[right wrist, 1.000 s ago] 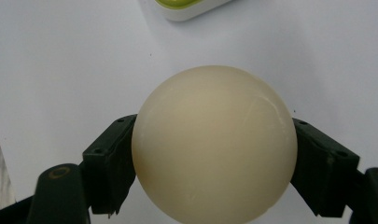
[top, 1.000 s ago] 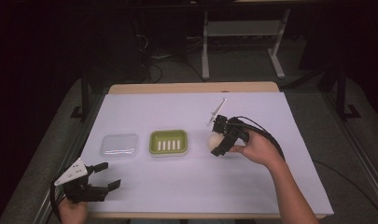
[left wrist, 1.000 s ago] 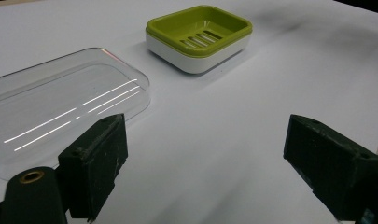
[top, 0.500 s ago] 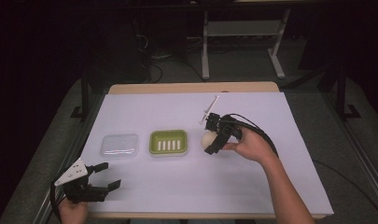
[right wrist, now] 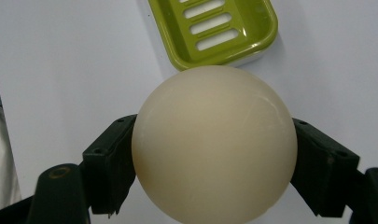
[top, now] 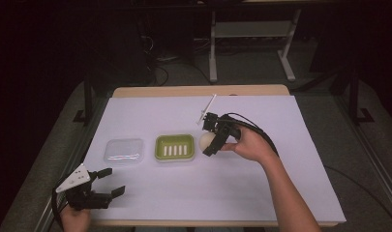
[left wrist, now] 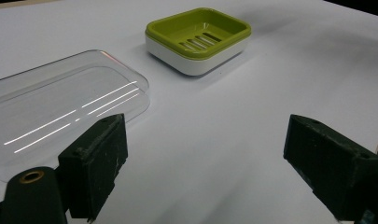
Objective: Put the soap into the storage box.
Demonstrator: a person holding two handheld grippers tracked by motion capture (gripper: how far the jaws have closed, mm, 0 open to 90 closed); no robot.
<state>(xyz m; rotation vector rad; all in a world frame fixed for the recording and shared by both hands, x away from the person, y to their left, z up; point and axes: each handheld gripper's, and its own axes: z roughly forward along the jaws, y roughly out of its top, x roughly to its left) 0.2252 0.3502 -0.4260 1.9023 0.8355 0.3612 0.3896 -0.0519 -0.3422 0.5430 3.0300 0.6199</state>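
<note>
Two grippers work the table: from above, the right gripper (top: 209, 140) carries a cream soap ball (top: 206, 140) just beside the green soap dish (top: 174, 147), the left gripper (top: 108, 182) spread empty; its own view shows the ball (right wrist: 214, 144) pinched, likely needing lowering into the dish (right wrist: 214, 28) ahead.

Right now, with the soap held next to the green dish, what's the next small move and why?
Probably carry the right gripper a little further over the green soap dish: it is shut on the round cream soap, which hangs just beside the dish's rim, and the slotted tray is empty.
</note>
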